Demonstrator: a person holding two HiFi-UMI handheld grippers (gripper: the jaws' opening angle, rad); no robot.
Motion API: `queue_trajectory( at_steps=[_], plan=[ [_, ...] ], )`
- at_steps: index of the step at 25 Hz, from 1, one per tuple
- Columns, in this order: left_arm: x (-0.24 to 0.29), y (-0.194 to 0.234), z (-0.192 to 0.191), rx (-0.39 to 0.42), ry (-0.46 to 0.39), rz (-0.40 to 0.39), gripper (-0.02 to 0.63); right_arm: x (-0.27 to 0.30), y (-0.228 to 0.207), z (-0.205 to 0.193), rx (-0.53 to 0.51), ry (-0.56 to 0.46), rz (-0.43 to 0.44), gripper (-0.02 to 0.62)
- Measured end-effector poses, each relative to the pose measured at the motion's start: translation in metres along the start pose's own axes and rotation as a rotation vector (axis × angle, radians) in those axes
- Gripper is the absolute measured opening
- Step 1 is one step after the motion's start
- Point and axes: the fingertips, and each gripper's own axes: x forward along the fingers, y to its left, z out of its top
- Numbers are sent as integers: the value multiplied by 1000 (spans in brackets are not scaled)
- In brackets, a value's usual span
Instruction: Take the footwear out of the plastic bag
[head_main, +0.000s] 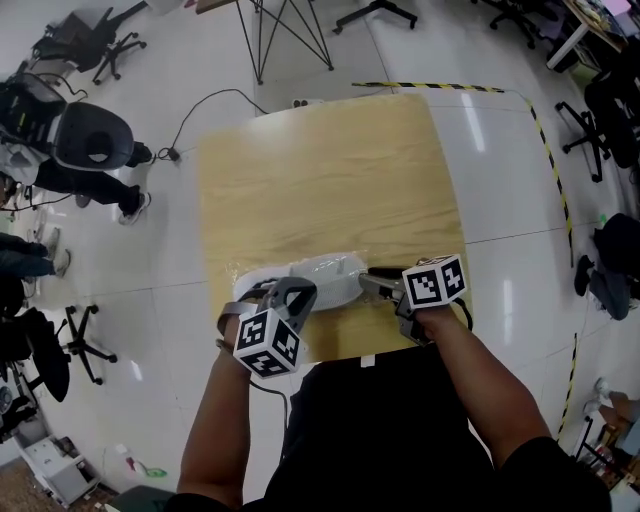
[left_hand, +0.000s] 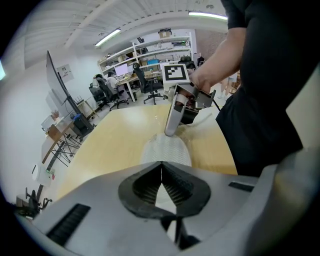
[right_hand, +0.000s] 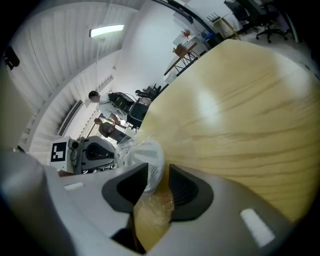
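The left gripper (head_main: 297, 292) covers one end of the white shoe (head_main: 330, 272) in the head view, and the right gripper (head_main: 372, 284) hides the other tip. The plastic bag (head_main: 345, 262) is only a faint sheen, its edges too thin to trace. The left gripper's closed jaws perhaps pinch film; its view does not settle it. The person's arms (head_main: 225, 420) cover the near edge of the table (head_main: 330, 170).

A white mesh shoe (head_main: 325, 272) inside a clear plastic bag (head_main: 248, 278) lies along the near edge of the pale wooden desk (head_main: 330, 170). The left claw (head_main: 292, 297) is at its near-left end and the right claw (head_main: 372, 284) at its right end, where the shoe's tip sits between the jaws. On the floor (head_main: 500, 200), black office chairs (head_main: 92, 140) stand left of the desk. Yellow-and-black striped tape (head_main: 545, 140) runs past the desk's far-right corner.
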Motion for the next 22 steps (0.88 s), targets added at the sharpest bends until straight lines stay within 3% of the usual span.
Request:
queue_trajectory(
  at_steps=[1, 2, 3, 11, 19, 22],
  plan=[
    [1, 0, -3, -10, 8, 0, 8, 1, 0, -2, -10, 7, -10, 117],
    [3, -1, -6, -21, 18, 2, 8, 2, 0, -3, -21, 9, -21, 61],
    [5, 0, -10, -30, 29, 6, 8, 3, 1, -3, -32, 7, -29, 55],
    [16, 3, -26, -51, 85, 36, 22, -9, -9, -4, -22, -18, -60, 54],
    [6, 3, -30, -60, 76, 21, 94, -24, -18, -5, -12, -50, -89, 53],
    [-4, 3, -42, -44, 125, 15, 131, -27, -21, -5, -18, -55, -98, 54]
  ],
)
